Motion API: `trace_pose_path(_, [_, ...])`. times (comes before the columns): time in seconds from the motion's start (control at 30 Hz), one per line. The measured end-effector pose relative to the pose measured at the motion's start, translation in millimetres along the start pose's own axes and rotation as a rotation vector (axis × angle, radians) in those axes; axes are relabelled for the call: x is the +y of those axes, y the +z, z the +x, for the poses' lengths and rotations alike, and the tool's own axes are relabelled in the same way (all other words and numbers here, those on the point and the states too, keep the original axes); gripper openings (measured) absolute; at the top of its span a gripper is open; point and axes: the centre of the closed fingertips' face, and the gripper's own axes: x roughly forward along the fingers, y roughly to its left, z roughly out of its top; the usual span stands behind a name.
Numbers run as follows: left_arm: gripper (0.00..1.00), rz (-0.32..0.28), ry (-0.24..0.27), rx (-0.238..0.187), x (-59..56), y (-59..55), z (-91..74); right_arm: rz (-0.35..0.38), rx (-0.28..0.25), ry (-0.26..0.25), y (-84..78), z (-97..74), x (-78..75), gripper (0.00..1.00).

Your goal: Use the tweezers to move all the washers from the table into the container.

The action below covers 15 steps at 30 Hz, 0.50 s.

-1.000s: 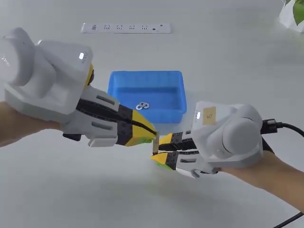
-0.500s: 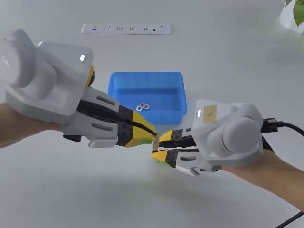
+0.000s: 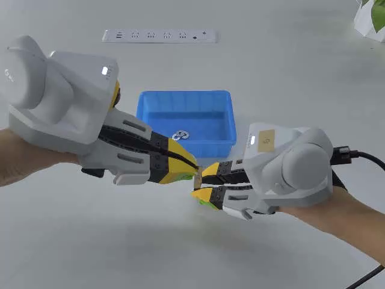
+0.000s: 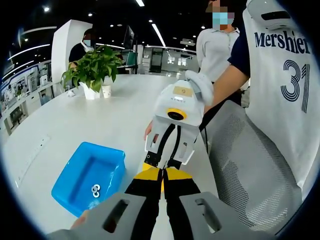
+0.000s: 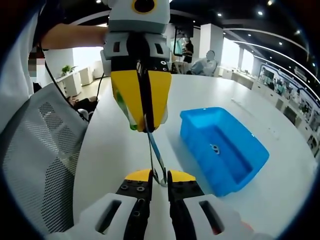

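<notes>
Two white hand-held grippers with black-and-yellow jaws meet tip to tip over a white table (image 3: 289, 72): the left gripper (image 3: 192, 172) and the right gripper (image 3: 202, 185). One pair of thin metal tweezers (image 3: 197, 179) spans the short gap between them. The left gripper's jaws are pressed together on one end. The right gripper's jaws stand narrowed to a slit around the other end, as the right gripper view shows (image 5: 156, 165). One shallow blue plastic container (image 3: 183, 94) lies on the table just beyond the jaw tips. Two small silver ring-shaped washers (image 3: 180, 135) can be counted inside it, touching one another near its front wall; more cannot be told. One white power strip (image 3: 159, 36) lies well beyond the container.
</notes>
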Motion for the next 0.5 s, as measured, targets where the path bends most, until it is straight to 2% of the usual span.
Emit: trace_pose_path(0.5, [0.05, -0.010, 0.019, -0.002, 9.3, -1.2, -1.2, 0.048, 0.001, 0.023, -3.0, 4.2, -2.2, 0.11])
